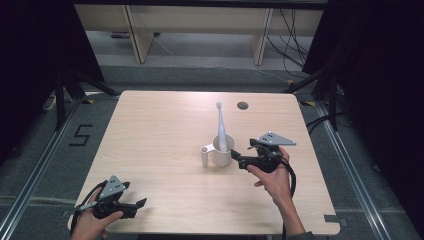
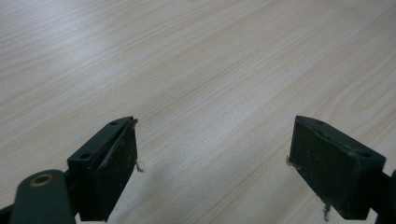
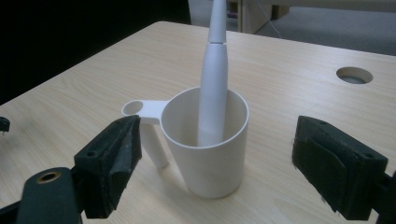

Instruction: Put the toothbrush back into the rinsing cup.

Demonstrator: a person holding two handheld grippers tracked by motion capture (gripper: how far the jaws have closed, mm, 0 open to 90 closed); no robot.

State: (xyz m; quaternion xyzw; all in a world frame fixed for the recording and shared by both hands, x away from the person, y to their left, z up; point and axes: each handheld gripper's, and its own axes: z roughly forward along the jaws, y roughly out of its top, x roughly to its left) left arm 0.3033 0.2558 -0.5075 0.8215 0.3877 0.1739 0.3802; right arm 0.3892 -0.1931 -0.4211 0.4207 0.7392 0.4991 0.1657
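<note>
Starting at the left, you are holding the left gripper (image 1: 131,206) low over the near left corner of the worktop (image 1: 165,125), well apart from everything else. Its jaws are standing spread wide, and in the left gripper view they are framing nothing but bare wood grain (image 2: 201,70).

Moving toward the middle, the white cup (image 1: 222,152) is standing upright on the worktop, right of centre. Its handle (image 1: 206,155) is sticking out to the left in the high view, with a round loop at the rim and a leg reaching down toward the wood. A white electric toothbrush (image 1: 220,127) is standing in the cup, handle end down and brush head up, leaning a little against the far inner wall.

Further right, you are keeping the right gripper (image 1: 235,154) just beside the cup, pointing at it from the right. Its jaws are gaping at full spread, with no pad pressing on anything. In the right gripper view the cup (image 3: 208,140) is sitting between and just beyond the two pads, apart from both, and the toothbrush (image 3: 214,79) is rising out of the top of the picture. Behind the gripper, a round cable hole (image 1: 242,105) is showing near the far edge.
</note>
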